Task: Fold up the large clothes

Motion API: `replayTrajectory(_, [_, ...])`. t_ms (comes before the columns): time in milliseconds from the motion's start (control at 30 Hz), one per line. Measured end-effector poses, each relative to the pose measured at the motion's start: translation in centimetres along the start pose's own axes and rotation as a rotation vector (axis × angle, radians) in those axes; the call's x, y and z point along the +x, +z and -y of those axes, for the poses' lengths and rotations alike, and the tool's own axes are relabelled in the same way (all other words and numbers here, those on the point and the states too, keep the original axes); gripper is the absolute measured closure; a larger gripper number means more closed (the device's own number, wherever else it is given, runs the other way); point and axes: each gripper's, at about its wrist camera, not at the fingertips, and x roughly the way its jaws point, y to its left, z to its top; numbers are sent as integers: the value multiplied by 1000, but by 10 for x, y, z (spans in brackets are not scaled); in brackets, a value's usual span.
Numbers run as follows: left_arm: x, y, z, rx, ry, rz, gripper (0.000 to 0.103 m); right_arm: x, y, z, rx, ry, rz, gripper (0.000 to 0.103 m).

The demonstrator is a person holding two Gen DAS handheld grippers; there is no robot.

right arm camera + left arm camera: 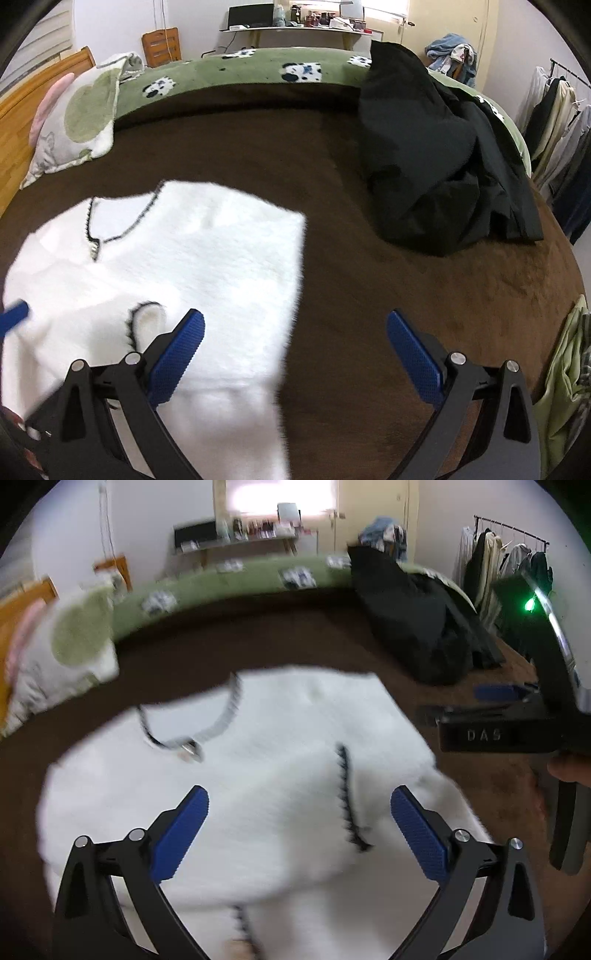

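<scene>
A white fluffy sweater with black stitched trim lies on the brown blanket. Its sleeves are folded across the body. My left gripper is open and empty, hovering above the sweater's lower middle. My right gripper is open and empty, above the sweater's right edge, with its left finger over the cloth and its right finger over the blanket. The right gripper's body shows at the right of the left wrist view. A blue fingertip of the left gripper shows at the left edge of the right wrist view.
A heap of black clothes lies at the bed's far right. A green and white pillow lies at the far left. A green dog-print blanket runs along the far side. A clothes rack stands right, a desk behind.
</scene>
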Motion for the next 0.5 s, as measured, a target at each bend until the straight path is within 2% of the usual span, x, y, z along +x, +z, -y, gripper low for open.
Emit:
replayTrajectory(200, [-10,10,-70,-41,104,-49,6,-20,8,-46,3,87,12,6])
replayTrajectory(367, [4,1,-140,-88,174,-126,6,-24,6,-92,-9,156,2,6])
replayTrajectory(500, [26,-15,-175,-107,167,-174,6,-15,-1,-127,-15,205,-7,6])
